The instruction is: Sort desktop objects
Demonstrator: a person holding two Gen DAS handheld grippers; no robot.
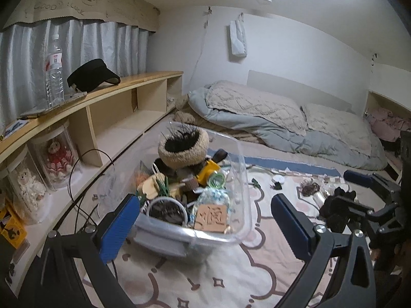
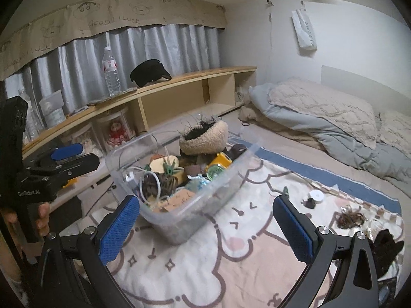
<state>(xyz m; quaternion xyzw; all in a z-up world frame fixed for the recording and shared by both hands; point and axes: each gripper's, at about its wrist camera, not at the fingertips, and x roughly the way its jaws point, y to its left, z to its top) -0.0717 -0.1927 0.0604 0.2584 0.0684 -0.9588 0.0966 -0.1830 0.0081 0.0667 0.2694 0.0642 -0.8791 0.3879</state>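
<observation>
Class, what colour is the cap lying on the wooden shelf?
Black; the cap shows best in the right wrist view.

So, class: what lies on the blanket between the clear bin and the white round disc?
In the right wrist view, a small green clip lies between the clear bin and white disc.

Both wrist views face the clear bin point(image 1: 241, 169) point(image 2: 123, 154) closely — from opposite sides.

Grey curtains point(image 2: 133, 48); wooden shelf point(image 2: 179, 82); white wall point(image 2: 346, 38); rumpled bedding point(image 2: 321, 113)
</observation>
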